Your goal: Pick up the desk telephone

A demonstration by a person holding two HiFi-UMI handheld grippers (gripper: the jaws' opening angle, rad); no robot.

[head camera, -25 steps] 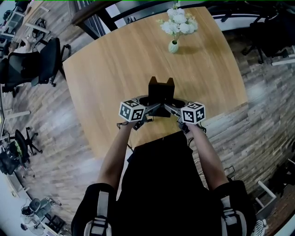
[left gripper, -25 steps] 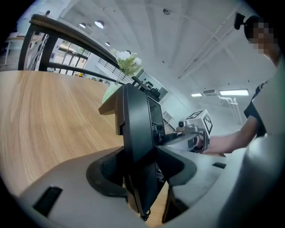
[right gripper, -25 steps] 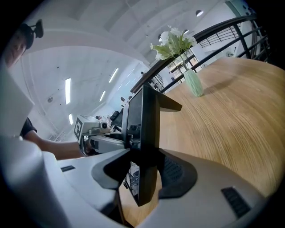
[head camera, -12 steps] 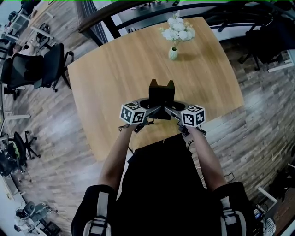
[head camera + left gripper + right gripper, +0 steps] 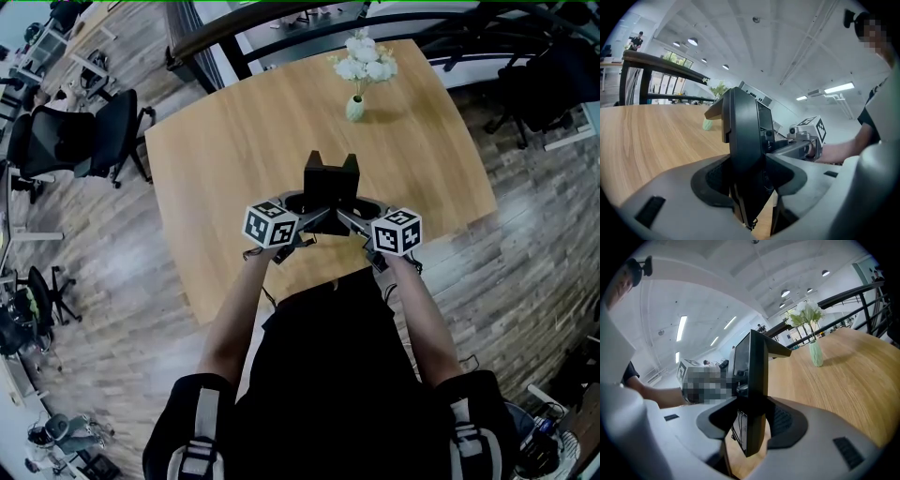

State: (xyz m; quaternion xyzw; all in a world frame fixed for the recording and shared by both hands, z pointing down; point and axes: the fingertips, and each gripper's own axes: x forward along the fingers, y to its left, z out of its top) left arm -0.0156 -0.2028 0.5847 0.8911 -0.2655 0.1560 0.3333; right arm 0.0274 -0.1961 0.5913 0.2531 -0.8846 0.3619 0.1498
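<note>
The black desk telephone (image 5: 329, 188) is held up above the wooden table (image 5: 234, 150), gripped from both sides. My left gripper (image 5: 302, 213) is shut on its left edge; in the left gripper view the phone body (image 5: 745, 154) stands clamped between the grey jaws of the left gripper (image 5: 750, 176). My right gripper (image 5: 354, 214) is shut on the phone's right edge, and the right gripper view shows the phone (image 5: 752, 394) pinched upright between the jaws of the right gripper (image 5: 752, 420). The phone's underside is hidden.
A small green vase with white flowers (image 5: 361, 70) stands at the table's far side. Black office chairs (image 5: 80, 141) stand to the left on the wood floor. A dark railing (image 5: 244, 23) runs behind the table.
Both grippers and the phone have stayed together, shifting slightly up and to the right in the head view. The hold has not changed.
</note>
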